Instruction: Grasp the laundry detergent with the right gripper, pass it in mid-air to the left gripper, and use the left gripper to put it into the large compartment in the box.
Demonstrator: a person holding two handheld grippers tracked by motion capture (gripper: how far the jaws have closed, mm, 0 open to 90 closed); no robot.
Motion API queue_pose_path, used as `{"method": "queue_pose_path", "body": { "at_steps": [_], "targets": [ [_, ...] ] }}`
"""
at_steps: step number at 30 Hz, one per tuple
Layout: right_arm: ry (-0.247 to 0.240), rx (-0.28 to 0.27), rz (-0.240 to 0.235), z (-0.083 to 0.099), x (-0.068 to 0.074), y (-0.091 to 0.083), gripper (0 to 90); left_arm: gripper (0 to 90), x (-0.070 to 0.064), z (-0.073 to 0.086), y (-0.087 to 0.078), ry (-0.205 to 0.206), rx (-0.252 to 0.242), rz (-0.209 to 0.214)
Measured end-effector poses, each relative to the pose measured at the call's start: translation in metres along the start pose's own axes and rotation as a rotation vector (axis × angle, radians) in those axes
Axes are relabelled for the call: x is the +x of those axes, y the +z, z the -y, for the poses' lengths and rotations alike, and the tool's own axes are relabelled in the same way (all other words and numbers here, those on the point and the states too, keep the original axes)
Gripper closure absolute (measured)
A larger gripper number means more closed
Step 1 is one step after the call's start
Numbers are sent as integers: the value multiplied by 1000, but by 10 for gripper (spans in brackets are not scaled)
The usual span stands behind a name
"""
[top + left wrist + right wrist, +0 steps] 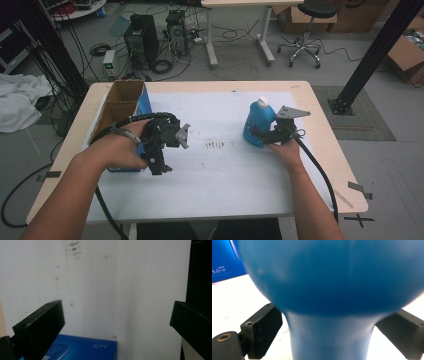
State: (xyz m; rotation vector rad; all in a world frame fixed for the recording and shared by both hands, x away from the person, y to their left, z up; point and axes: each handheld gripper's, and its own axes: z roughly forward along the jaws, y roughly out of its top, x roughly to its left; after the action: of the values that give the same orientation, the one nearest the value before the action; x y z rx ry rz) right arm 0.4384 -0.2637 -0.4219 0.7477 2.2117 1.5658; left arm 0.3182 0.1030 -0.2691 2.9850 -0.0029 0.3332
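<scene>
Here the right claw (261, 134) at centre-right pinches the blue bottle (256, 122); the left claw (161, 165) at centre-left gapes wide over the bench (220, 170).

"5.0" in white print, seen upside down, on the blue box (82, 348).

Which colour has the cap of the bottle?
White, on the blue bottle; the cap shows best in the high view.

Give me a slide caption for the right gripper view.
Right claw straddling the narrow part of the blue bottle, jaws flanking it on either side, above the white table cover.
</scene>
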Motion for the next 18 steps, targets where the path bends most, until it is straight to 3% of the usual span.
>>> {"method": "queue_pose_path", "body": {
  "at_steps": [18],
  "targets": [
    [8, -9, -9, 1, -1, 1, 177, 1, 0, -3, 0, 0, 7, 1]
  ]
}}
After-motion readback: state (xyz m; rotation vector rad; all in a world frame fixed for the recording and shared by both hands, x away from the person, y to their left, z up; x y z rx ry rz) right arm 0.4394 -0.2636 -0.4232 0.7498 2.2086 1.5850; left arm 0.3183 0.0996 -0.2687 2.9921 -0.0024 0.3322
